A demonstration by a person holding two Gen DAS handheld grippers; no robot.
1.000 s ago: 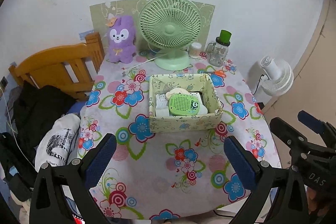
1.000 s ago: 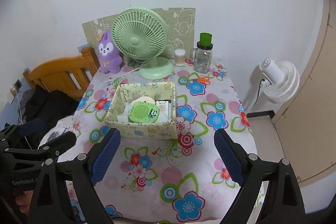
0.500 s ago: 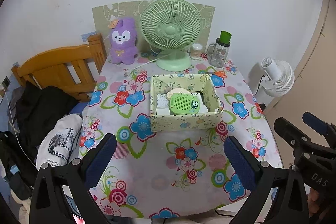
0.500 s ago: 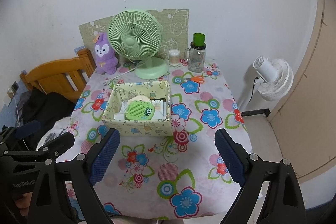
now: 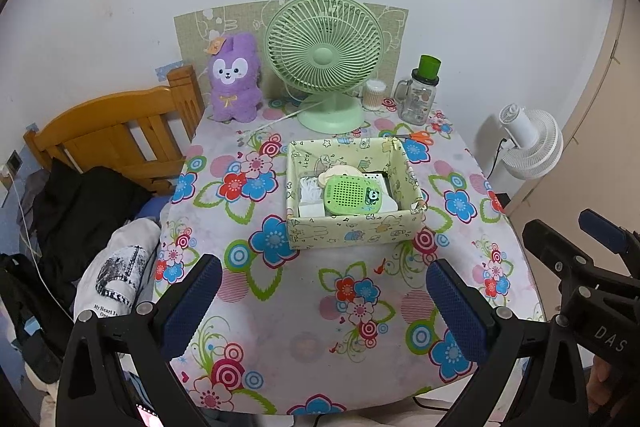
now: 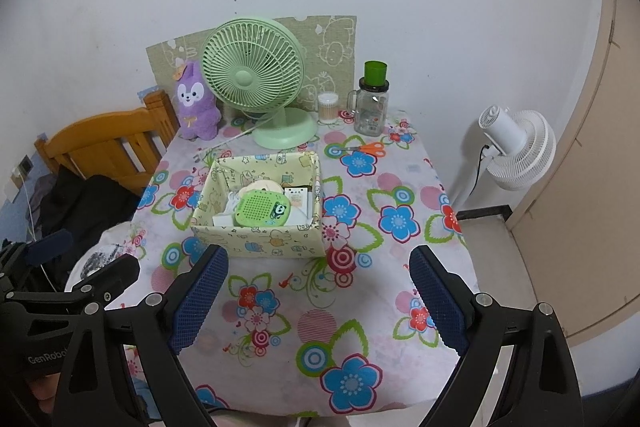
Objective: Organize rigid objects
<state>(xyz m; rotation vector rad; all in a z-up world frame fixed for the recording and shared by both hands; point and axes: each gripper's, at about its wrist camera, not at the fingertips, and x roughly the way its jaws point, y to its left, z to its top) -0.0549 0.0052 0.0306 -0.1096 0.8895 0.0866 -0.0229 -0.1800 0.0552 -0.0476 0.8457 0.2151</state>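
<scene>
A pale yellow patterned box point(image 5: 352, 233) point(image 6: 260, 239) sits mid-table on the flowered cloth. Inside lie a green perforated gadget with a panda point(image 5: 351, 194) point(image 6: 262, 207), a round cream disc point(image 5: 340, 172), and white boxes point(image 6: 297, 198). My left gripper point(image 5: 322, 301) hovers open over the table's near edge, short of the box, holding nothing. My right gripper point(image 6: 318, 297) is likewise open and empty, near the front edge. Each gripper's side appears in the other's view: the right one point(image 5: 580, 255) and the left one point(image 6: 72, 271).
At the back stand a green desk fan point(image 5: 325, 61), a purple plush point(image 5: 234, 79), a cotton-swab jar point(image 5: 374, 94) and a green-capped glass jug point(image 5: 419, 91). Orange scissors point(image 5: 416, 136) lie behind the box. A wooden bed frame point(image 5: 116, 131) is left, a white floor fan point(image 5: 528, 143) right.
Both grippers have drawn back and up a little from the table, so the box looks smaller and farther. Both stay open and empty.
</scene>
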